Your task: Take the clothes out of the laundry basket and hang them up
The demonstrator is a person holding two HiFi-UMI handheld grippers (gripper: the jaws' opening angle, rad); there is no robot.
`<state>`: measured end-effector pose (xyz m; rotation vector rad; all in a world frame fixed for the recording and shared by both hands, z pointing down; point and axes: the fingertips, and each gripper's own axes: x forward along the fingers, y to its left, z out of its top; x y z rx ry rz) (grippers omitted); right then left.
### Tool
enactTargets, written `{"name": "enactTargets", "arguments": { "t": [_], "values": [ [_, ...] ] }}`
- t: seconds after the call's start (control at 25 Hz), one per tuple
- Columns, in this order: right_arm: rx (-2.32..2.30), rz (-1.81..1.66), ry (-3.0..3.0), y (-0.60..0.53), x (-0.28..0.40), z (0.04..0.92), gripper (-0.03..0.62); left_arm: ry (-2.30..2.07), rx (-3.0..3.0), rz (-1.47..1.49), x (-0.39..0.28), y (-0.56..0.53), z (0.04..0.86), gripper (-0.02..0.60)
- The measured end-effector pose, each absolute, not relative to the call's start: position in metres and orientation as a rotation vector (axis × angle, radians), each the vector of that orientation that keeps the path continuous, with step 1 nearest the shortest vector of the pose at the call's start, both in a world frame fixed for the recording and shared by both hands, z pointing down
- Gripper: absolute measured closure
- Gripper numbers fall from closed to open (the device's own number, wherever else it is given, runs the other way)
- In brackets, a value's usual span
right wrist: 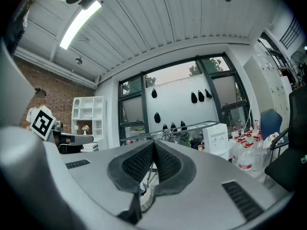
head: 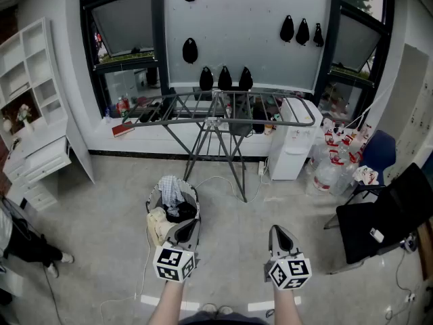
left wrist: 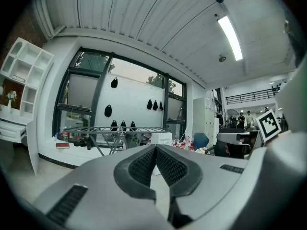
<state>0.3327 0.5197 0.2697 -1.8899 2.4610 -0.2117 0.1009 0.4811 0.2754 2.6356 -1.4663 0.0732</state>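
Note:
A laundry basket point(head: 153, 202) stands on the floor, filled with clothes point(head: 172, 193) in white, checked and dark cloth. Behind it stands a grey folding drying rack point(head: 215, 111), also seen as the drying rack point(left wrist: 112, 130) and the drying rack point(right wrist: 192, 127) in the two gripper views. My left gripper point(head: 184, 228) is held level just in front of the basket, its jaws shut with nothing between them. My right gripper point(head: 279, 234) hovers over bare floor to the right, also shut and empty. In the gripper views, the left gripper point(left wrist: 156, 148) and the right gripper point(right wrist: 154, 145) have their pads touching.
A white shelf unit point(head: 34, 107) stands at the left, a white appliance point(head: 292, 147) and several water bottles point(head: 335, 156) at the right of the rack. A black chair point(head: 385, 219) is at the far right. A person's leg point(head: 30, 249) shows at the left edge.

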Motion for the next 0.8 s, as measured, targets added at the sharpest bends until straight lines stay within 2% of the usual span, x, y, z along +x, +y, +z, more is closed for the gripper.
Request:
{"name": "enactTargets", "arguments": {
  "t": [0.8],
  "values": [
    [-1.872, -0.260, 2.432, 0.516, 0.320, 0.278, 0.591, -1.380, 2.620, 0.028, 0.092, 0.482, 0.289, 0.561]
  ]
}}
